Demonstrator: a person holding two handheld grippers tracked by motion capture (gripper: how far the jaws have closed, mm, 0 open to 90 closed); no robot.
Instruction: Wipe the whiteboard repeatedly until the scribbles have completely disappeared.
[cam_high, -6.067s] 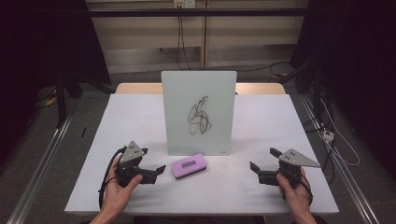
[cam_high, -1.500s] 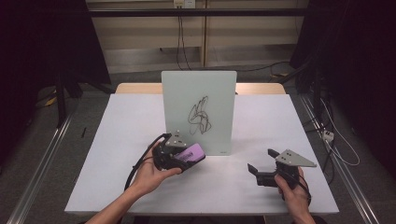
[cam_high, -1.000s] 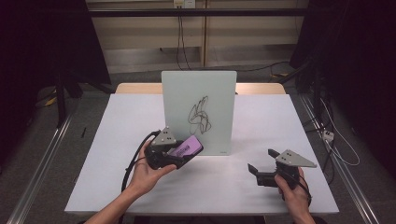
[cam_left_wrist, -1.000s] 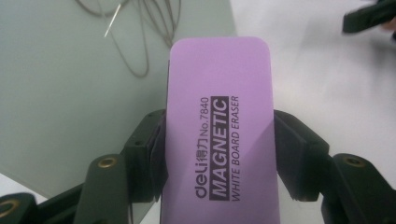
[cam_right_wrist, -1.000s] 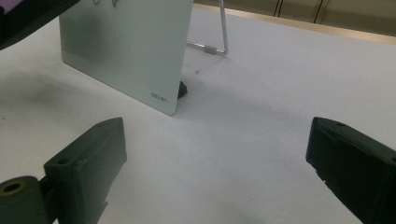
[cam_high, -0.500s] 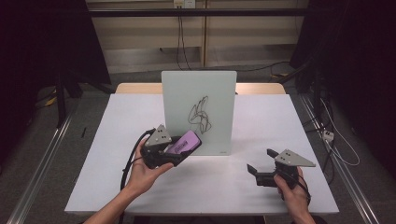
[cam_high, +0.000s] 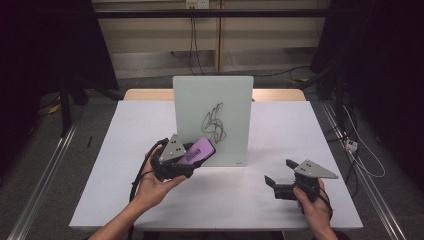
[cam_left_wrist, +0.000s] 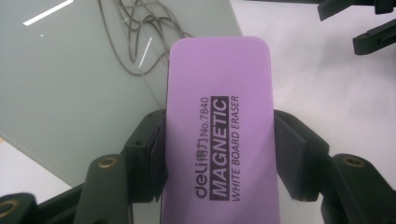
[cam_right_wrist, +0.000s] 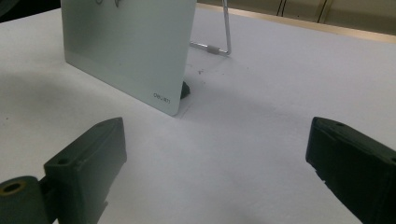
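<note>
The left gripper (cam_left_wrist: 219, 154) clamps the purple eraser (cam_left_wrist: 219, 130) beside the scribbled whiteboard (cam_high: 212, 117), perhaps touching it; the right gripper (cam_right_wrist: 215, 172) rests wide open

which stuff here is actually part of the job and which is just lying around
In use:
purple magnetic whiteboard eraser, clamped in the left gripper
standing whiteboard with black scribble

Lying about:
right gripper, jaws open, holding nothing, low over the white table
cables on the floor to the right of the table
</note>
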